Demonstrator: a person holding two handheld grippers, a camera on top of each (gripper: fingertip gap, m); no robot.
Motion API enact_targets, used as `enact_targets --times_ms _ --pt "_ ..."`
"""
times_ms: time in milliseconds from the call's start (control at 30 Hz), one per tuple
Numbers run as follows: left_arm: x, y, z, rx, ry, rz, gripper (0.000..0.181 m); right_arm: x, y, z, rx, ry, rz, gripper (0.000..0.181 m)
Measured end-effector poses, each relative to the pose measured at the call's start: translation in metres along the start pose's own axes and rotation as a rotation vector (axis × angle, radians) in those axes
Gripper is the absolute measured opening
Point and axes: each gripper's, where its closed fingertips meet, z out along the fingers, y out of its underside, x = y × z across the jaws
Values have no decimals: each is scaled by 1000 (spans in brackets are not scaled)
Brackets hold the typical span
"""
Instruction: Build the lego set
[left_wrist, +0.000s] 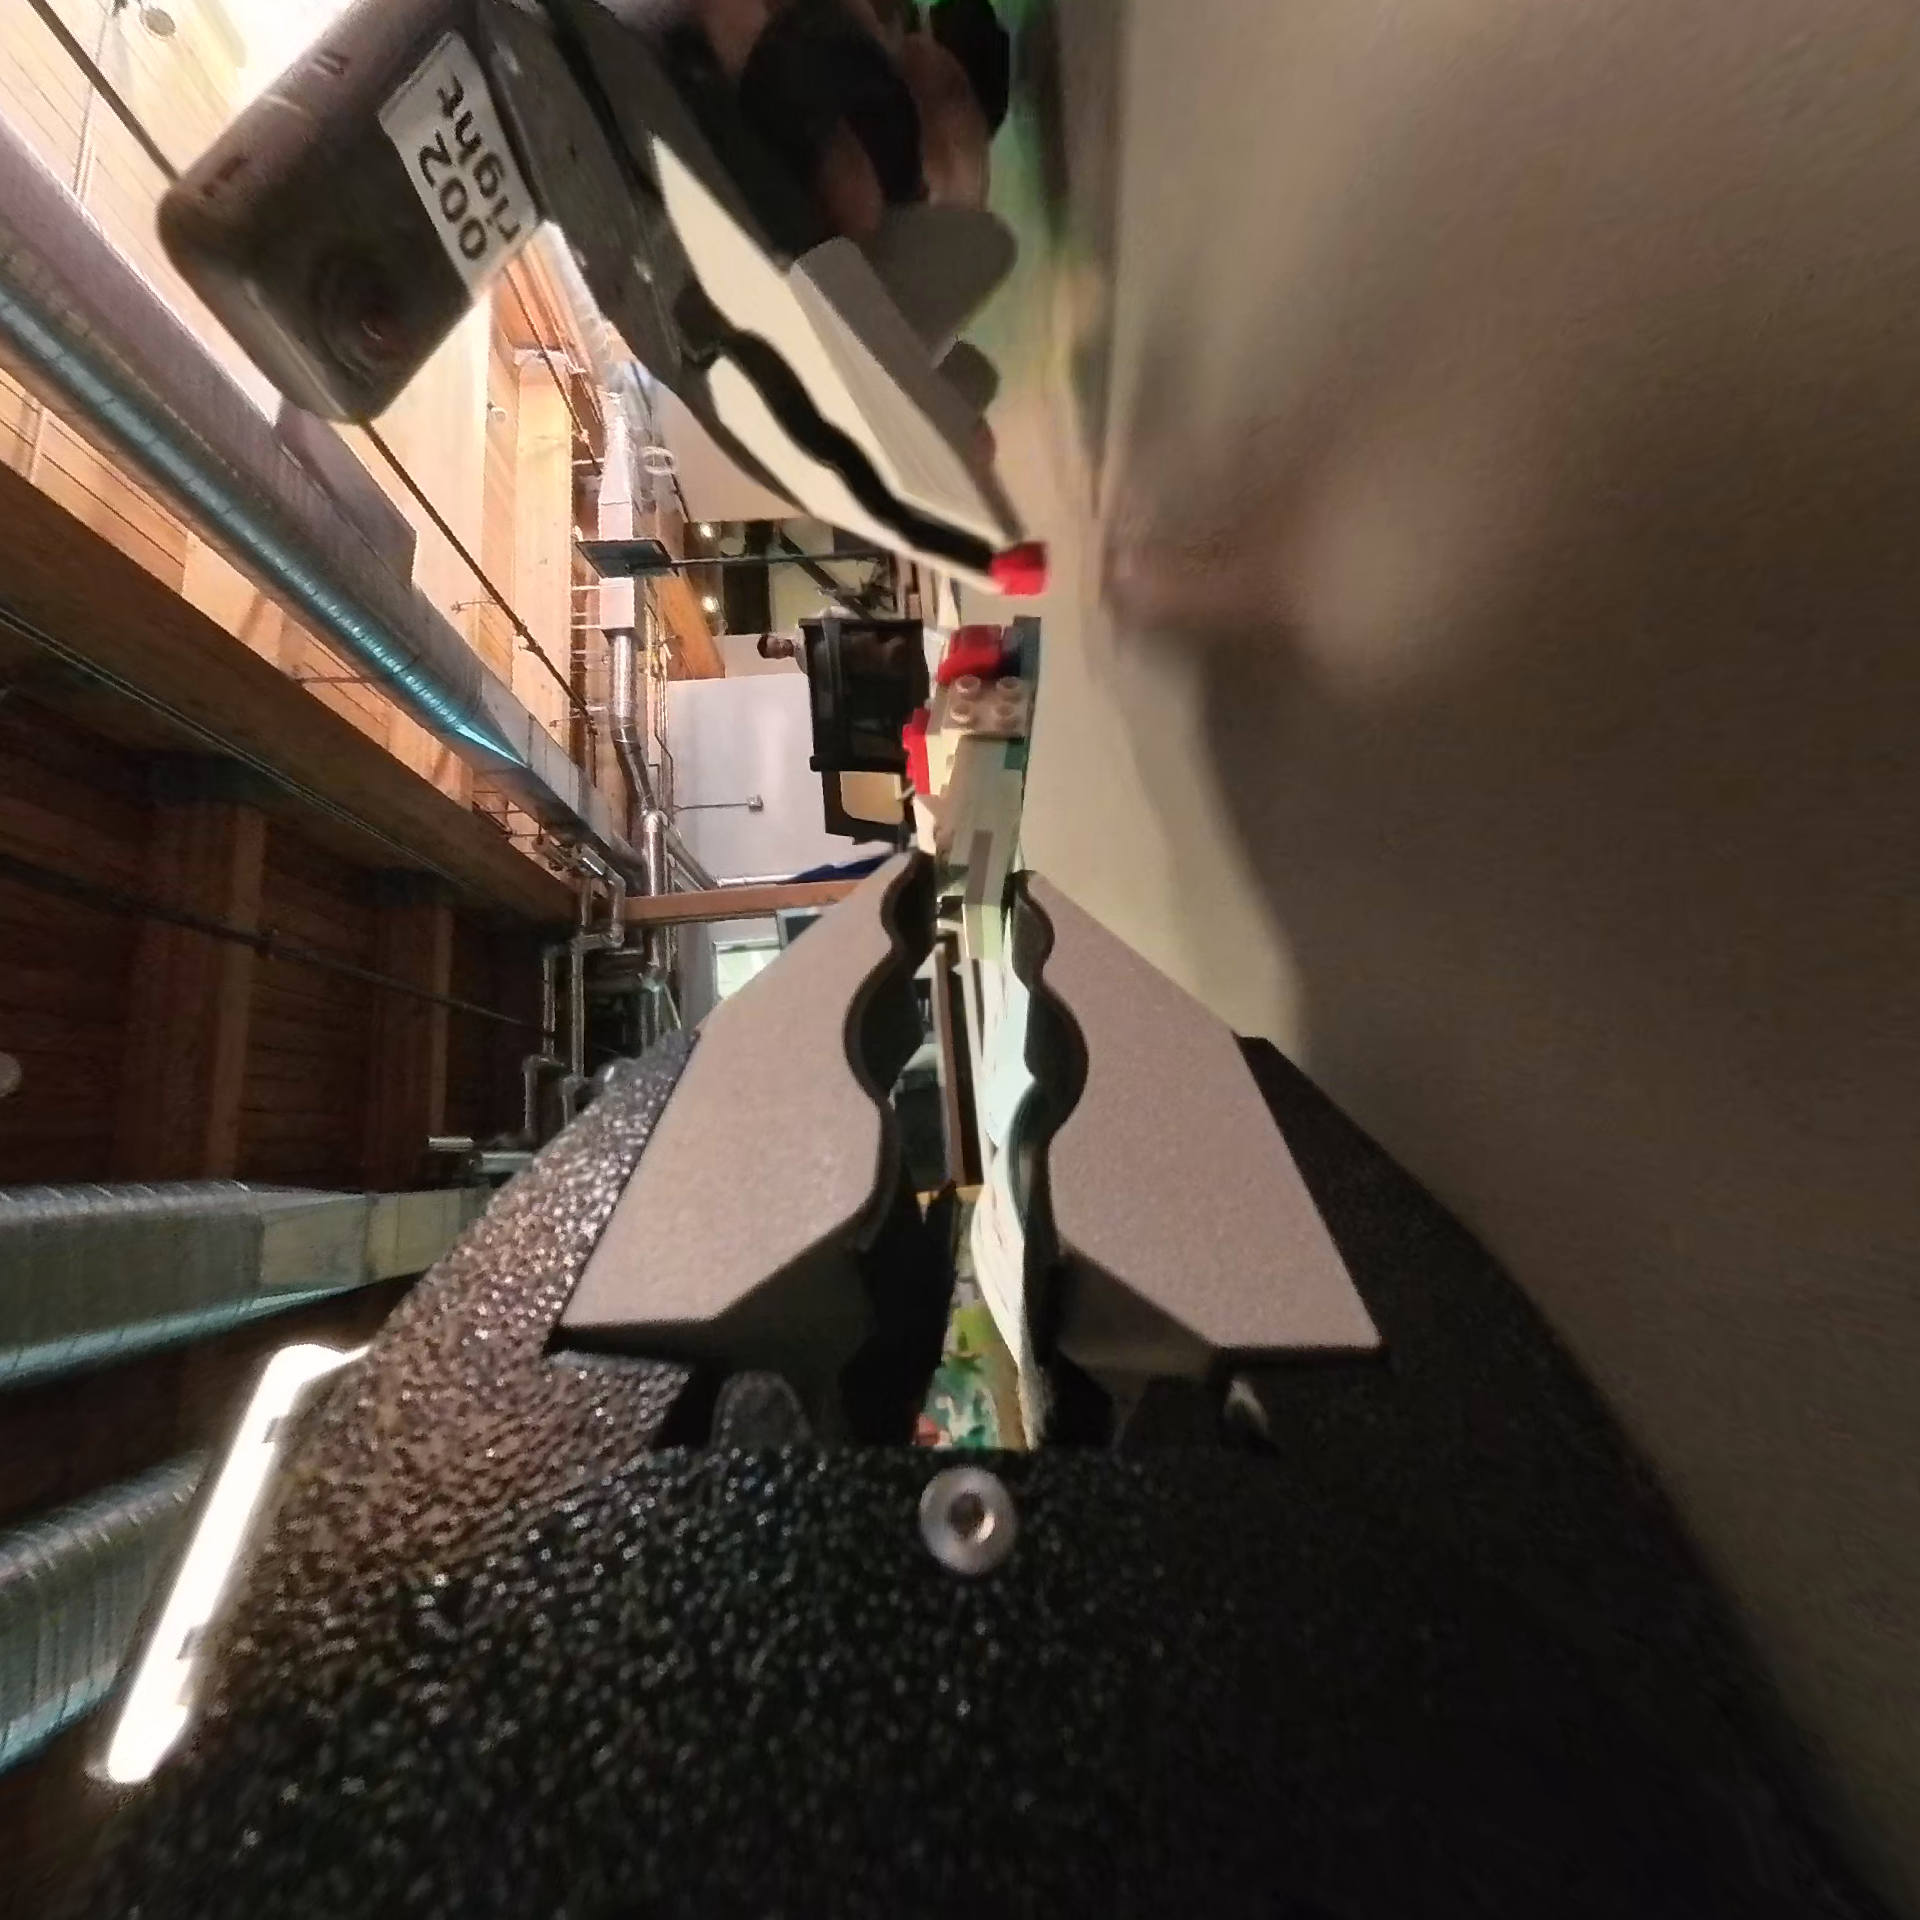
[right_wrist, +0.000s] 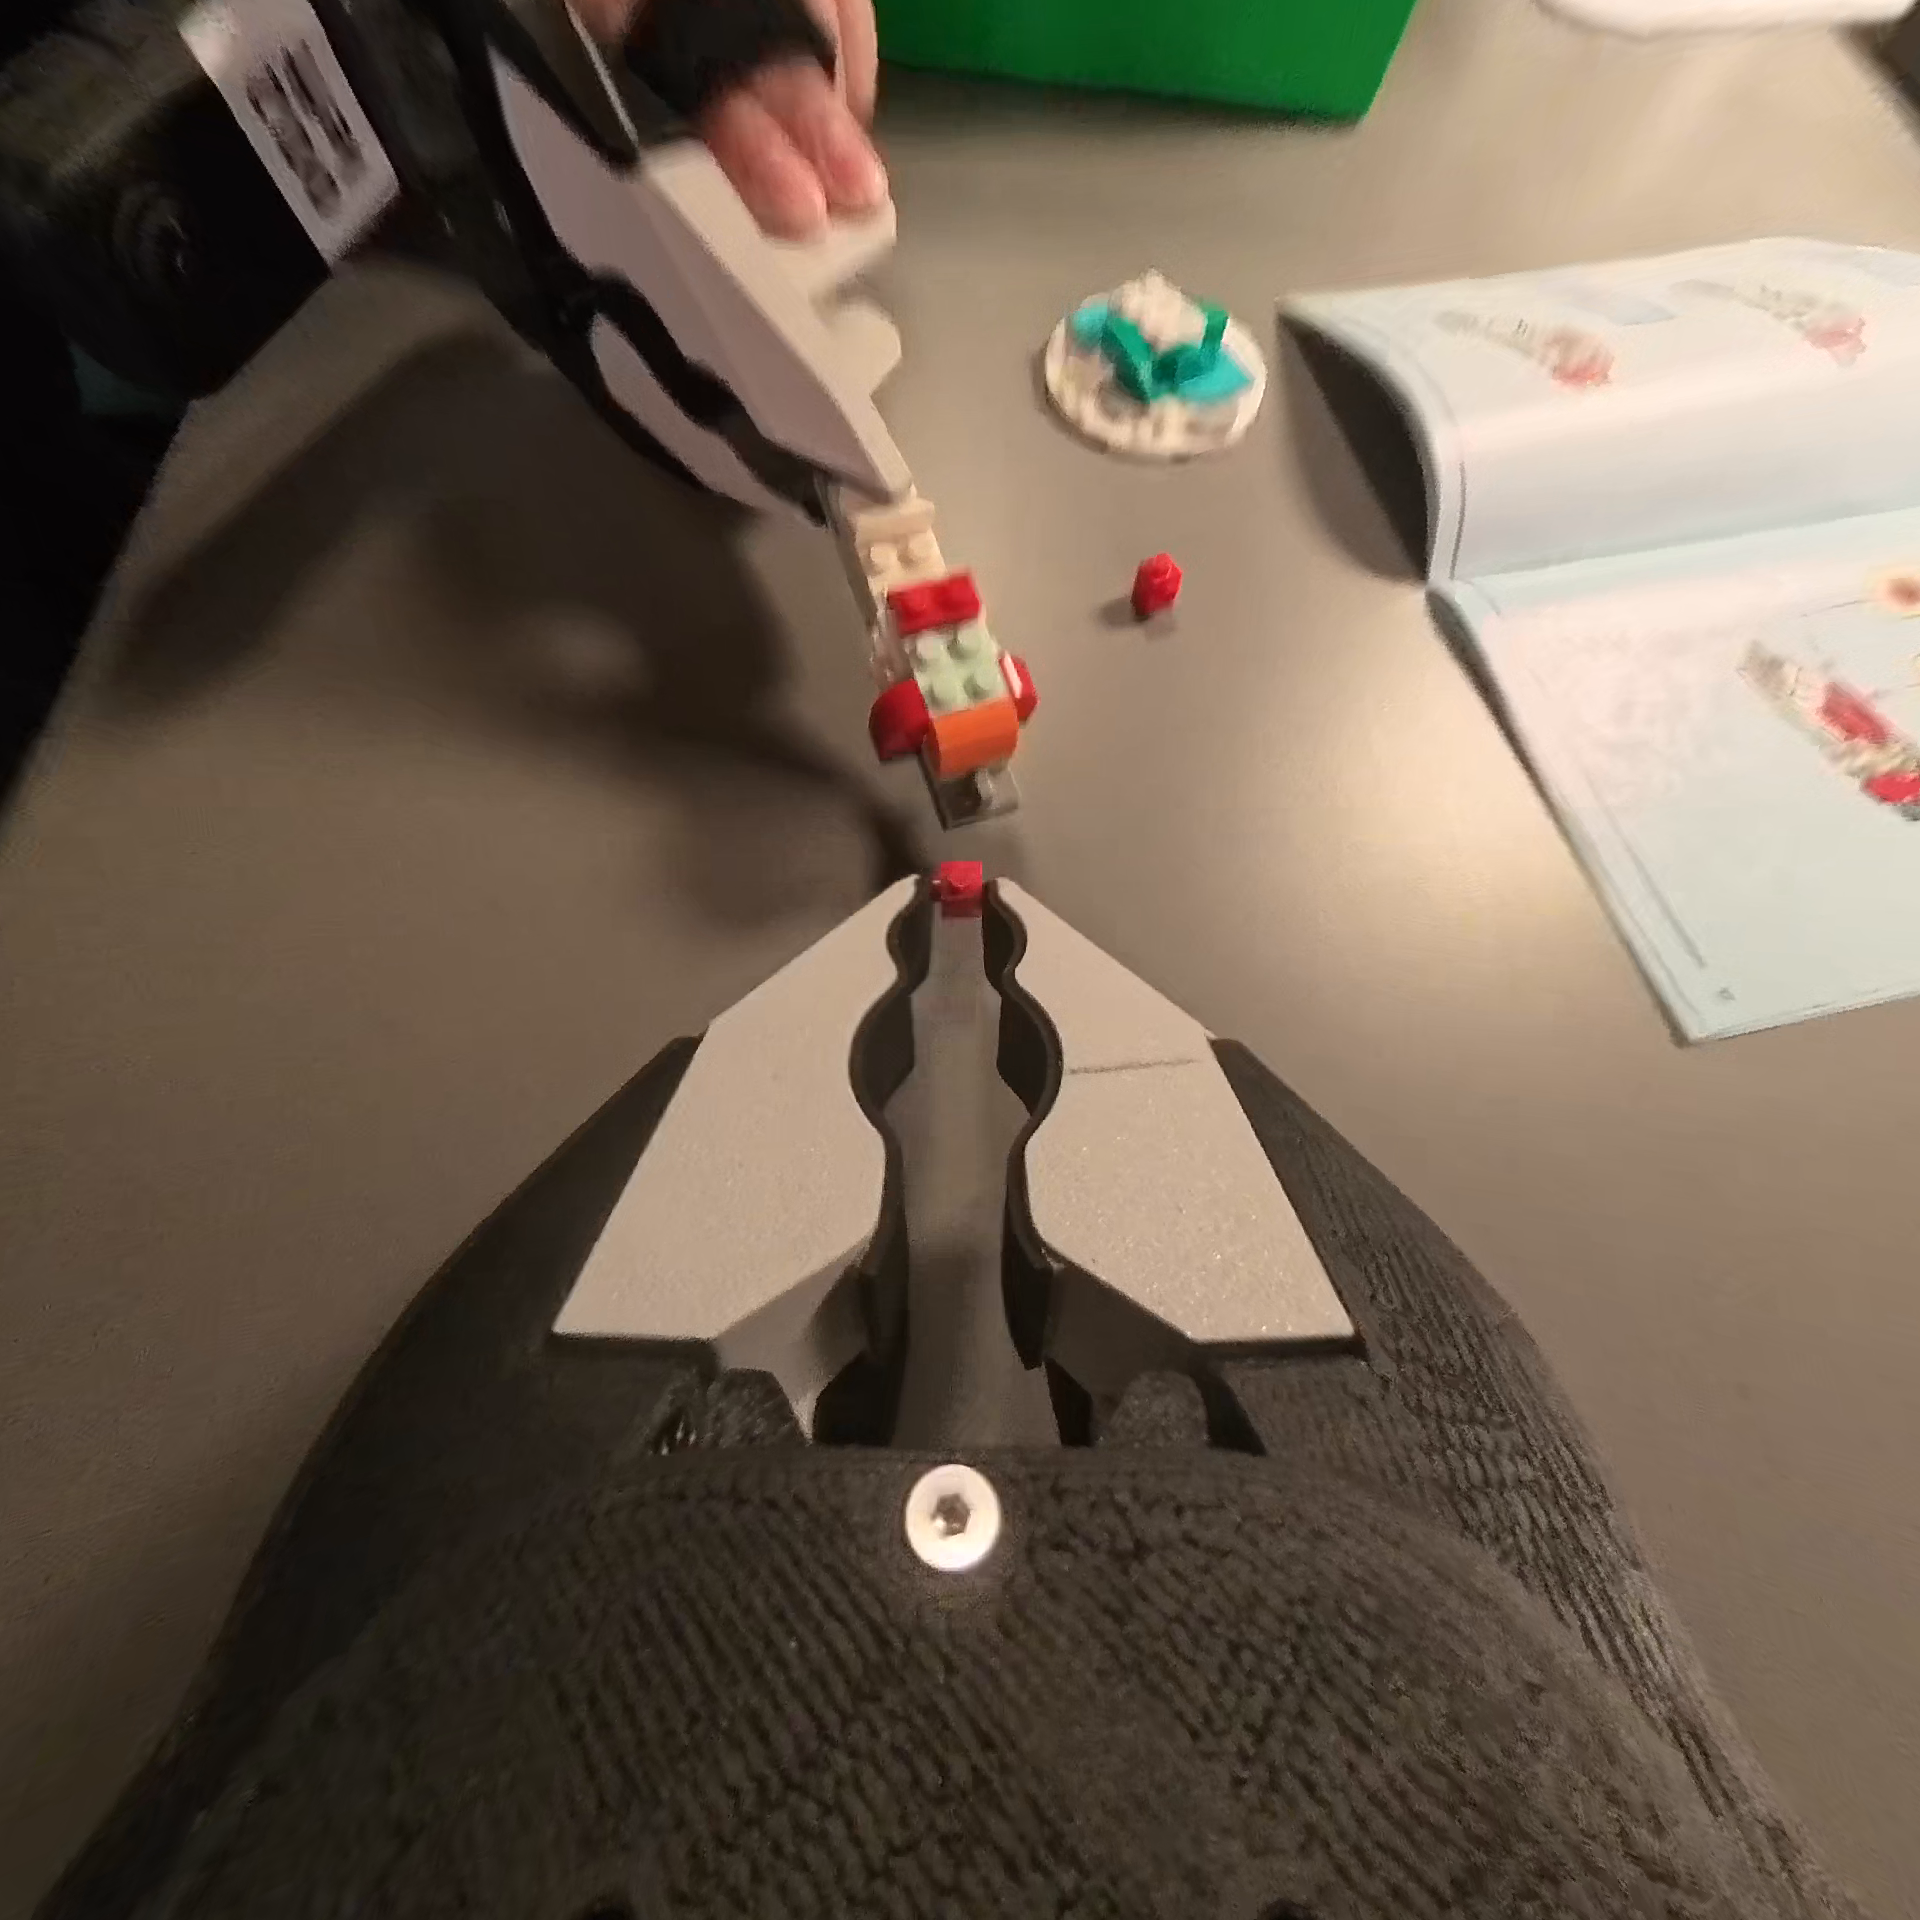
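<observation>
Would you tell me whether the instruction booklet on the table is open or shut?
Open. In the right wrist view the instruction booklet lies spread on the table, two facing pages showing with the fold between them.

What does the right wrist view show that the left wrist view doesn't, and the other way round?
Only the right wrist view shows the open instruction booklet, a round white and teal build, a loose red brick on the table and a green box. Only the left wrist view shows the room behind: wooden walls and metal ducts. Both show the right tool pinching a small red piece and the left tool holding the partly built model, the two close but apart.
</observation>
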Motion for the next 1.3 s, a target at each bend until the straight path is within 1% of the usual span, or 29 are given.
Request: enact_targets --times_ms 100,133,200,400,567,900,1300 --pt "-1 -8 -2 36 -3 0 13 -8 -38 -14 187 -36 -2 8" --pt "0 -12 -2 54 3 1 12 -11 -47 -16 220 -44 -13 8" --pt "0 -18 -3 78 6 6 12 -19 -56 -14 230 -62 -35 8" --pt "1 -26 -6 102 23 26 12 -37 -52 7 146 -116 -75 8" --pt "-1 -28 -8 99 21 37 12 -41 -54 9 129 -120 -90 8" --pt "2 -30 -8 109 32 29 12 -44 -46 16 68 -116 -111 8" --pt "3 -31 -9 116 44 37 12 -44 -42 19 45 -110 -113 8"
